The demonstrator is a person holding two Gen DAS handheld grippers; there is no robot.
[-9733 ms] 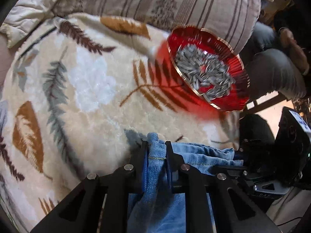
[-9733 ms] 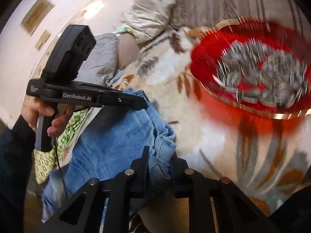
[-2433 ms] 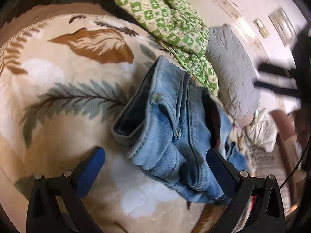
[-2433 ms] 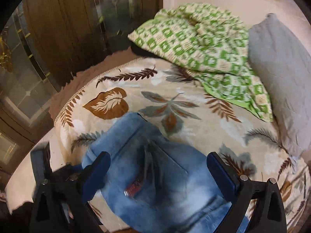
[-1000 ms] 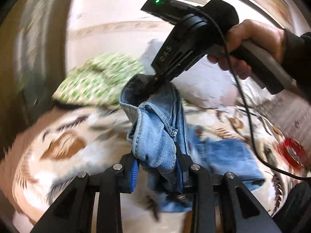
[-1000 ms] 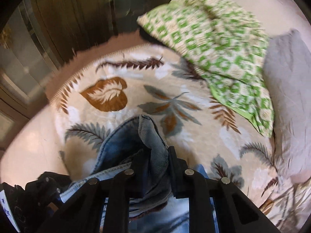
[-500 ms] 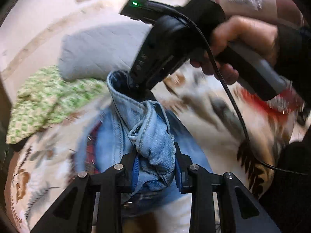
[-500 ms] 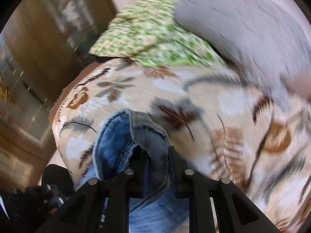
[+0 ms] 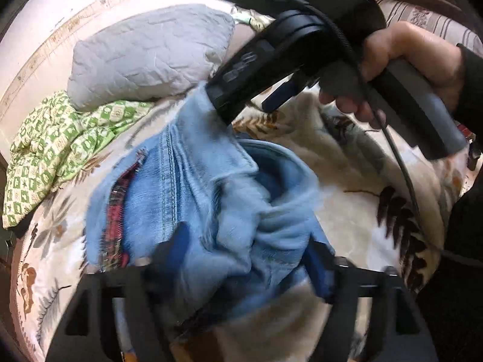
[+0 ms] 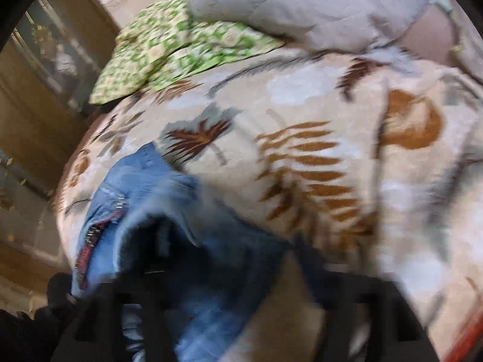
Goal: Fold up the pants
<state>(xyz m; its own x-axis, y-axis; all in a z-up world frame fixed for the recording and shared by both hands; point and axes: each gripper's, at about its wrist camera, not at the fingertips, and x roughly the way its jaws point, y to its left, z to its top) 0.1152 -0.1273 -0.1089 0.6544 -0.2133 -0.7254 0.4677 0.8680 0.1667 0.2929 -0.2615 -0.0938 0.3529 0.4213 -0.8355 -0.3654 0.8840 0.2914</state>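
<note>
On the blanket (image 9: 347,217), both tools (image 9: 246,259) (image 10: 229,259) just sprang apart, pants (image 9: 211,199) loose between.

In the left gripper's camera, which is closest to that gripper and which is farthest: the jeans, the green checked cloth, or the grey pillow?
1. Jeans: right between the open fingers of the left gripper.
2. Green checked cloth: off to the left, beyond the jeans.
3. Grey pillow: farthest, against the wall.

Motion blur smears the right gripper's fingers (image 10: 305,259) and the jeans (image 10: 145,187) between them; below the jeans, the frame edge cuts off both.
</note>
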